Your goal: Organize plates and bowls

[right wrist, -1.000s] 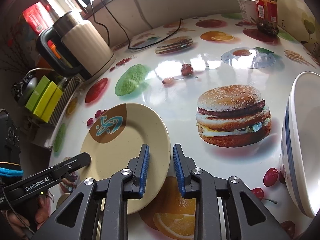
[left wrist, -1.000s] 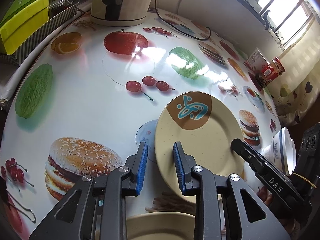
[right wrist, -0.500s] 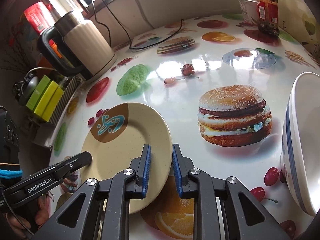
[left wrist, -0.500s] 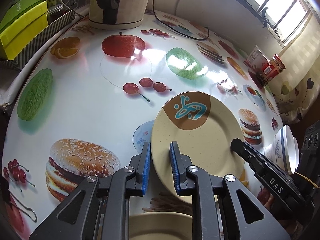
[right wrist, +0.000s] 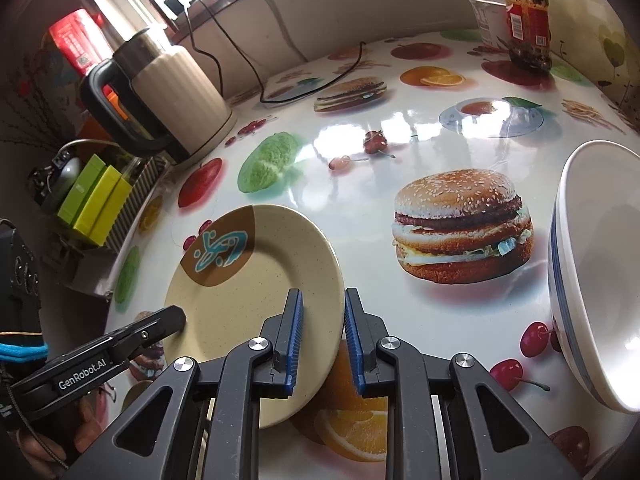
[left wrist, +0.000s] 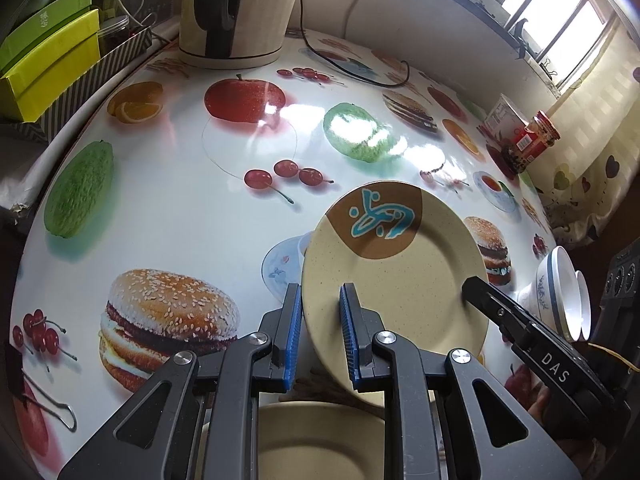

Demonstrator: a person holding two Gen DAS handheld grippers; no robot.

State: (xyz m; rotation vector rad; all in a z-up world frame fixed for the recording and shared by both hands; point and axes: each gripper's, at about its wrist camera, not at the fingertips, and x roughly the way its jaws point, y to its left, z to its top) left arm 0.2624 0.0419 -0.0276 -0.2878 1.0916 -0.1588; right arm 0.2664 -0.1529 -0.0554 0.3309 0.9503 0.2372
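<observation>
Near the front edge of the bench (left wrist: 180, 208) I have the beige plate (left wrist: 400, 280) between both tools: my left tool (left wrist: 320, 330) is clamped on its left rim, my right tool (right wrist: 323, 334) on the opposite rim. It looks lifted and tilted. A second beige plate (left wrist: 320, 436) lies just below my left tool, and the white bowls (left wrist: 564, 292) sit off right. I'd raise both hands evenly, keep the plate level, then lower it squarely onto that plate.
</observation>
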